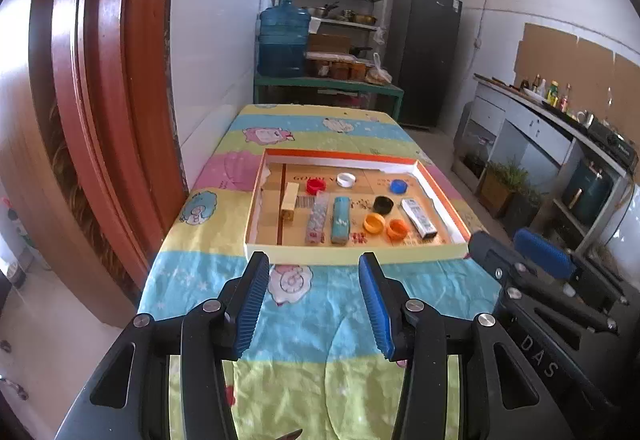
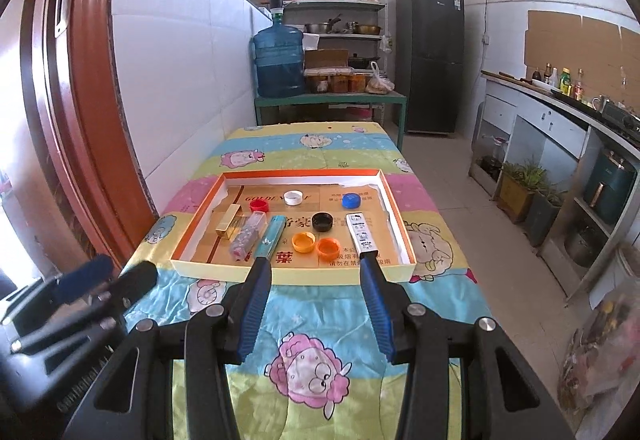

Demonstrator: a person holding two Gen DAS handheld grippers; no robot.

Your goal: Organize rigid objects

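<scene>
Ahead of both jaws, in a shallow cardboard tray (image 2: 200,228) on the cloth-covered counter (image 2: 320,304): bottle caps in red (image 2: 259,205), white (image 2: 293,197), blue (image 2: 351,200), black (image 2: 322,221) and orange (image 2: 303,242), beside long boxes. Left gripper (image 1: 314,304) and right gripper (image 2: 316,306) partly parted, holding nothing, well short of the tray.
</scene>
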